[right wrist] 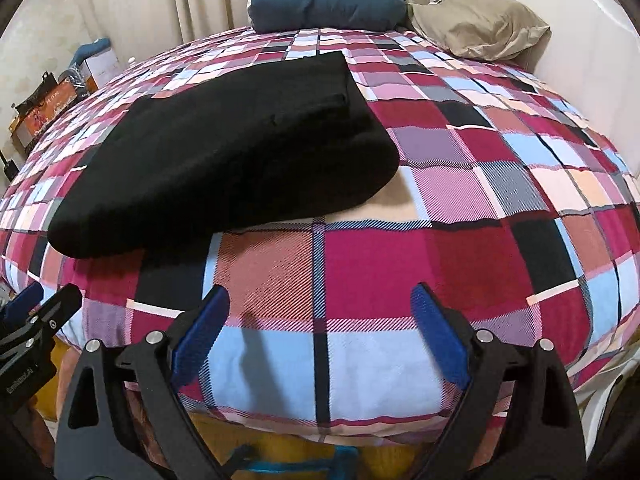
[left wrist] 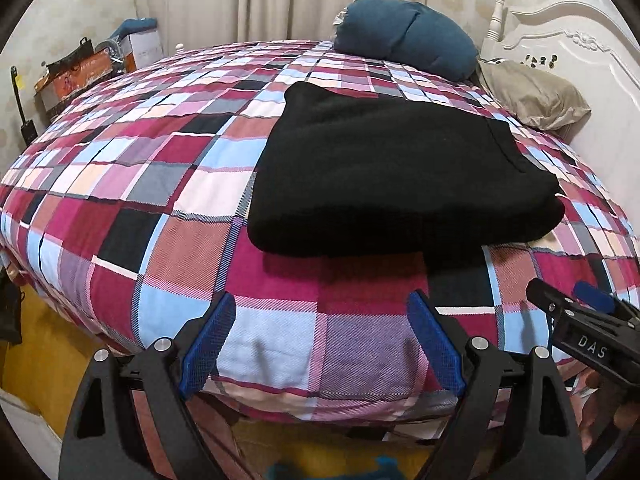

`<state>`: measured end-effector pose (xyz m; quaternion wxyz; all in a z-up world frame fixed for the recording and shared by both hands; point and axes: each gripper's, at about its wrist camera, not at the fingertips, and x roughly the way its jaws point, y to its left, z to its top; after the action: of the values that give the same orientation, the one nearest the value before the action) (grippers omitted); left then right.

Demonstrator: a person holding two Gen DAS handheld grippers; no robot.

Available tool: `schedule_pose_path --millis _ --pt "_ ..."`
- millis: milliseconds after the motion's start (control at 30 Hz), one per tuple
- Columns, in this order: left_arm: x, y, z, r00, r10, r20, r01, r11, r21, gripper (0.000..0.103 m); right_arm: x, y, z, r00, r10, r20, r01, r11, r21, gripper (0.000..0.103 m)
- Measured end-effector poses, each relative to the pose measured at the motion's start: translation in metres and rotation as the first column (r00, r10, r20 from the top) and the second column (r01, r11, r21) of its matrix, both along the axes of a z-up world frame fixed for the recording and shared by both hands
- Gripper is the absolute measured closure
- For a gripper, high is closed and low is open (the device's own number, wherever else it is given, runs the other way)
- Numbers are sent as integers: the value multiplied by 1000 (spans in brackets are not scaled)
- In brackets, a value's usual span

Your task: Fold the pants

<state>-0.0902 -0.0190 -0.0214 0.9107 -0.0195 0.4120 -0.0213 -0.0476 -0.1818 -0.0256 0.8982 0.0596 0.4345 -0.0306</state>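
Observation:
The black pants (left wrist: 384,176) lie folded into a thick flat bundle on the plaid bedspread (left wrist: 160,184). They also show in the right wrist view (right wrist: 224,160), left of centre. My left gripper (left wrist: 322,320) is open and empty, over the bed's near edge, a short way in front of the pants. My right gripper (right wrist: 320,312) is open and empty, over the near edge to the right of the pants. The right gripper also shows at the left wrist view's right edge (left wrist: 576,308). The left gripper shows at the right wrist view's left edge (right wrist: 40,312).
A blue pillow (left wrist: 404,36) and a beige pillow (left wrist: 536,96) lie at the head of the bed by a white headboard (left wrist: 568,40). Boxes (left wrist: 80,72) stand beyond the far left side. Curtains (left wrist: 280,0) hang behind. A yellow floor (left wrist: 36,364) lies below the bed edge.

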Motion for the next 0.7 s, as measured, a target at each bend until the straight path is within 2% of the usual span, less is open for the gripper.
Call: schedule_pose_path --millis 233,533,700 --pt "3 2 1 1000 25 -8 -25 1000 8 17 0 0 0 1000 1 -1 -1 1000 15 11" --pt "1 -1 3 1000 12 1 -12 1000 -7 17 1 1 -3 1000 7 -13 -7 999 32 11" --pt "1 -5 5 1000 6 11 -6 1000 8 17 0 1 -3 1000 4 -12 -4 999 38 11"
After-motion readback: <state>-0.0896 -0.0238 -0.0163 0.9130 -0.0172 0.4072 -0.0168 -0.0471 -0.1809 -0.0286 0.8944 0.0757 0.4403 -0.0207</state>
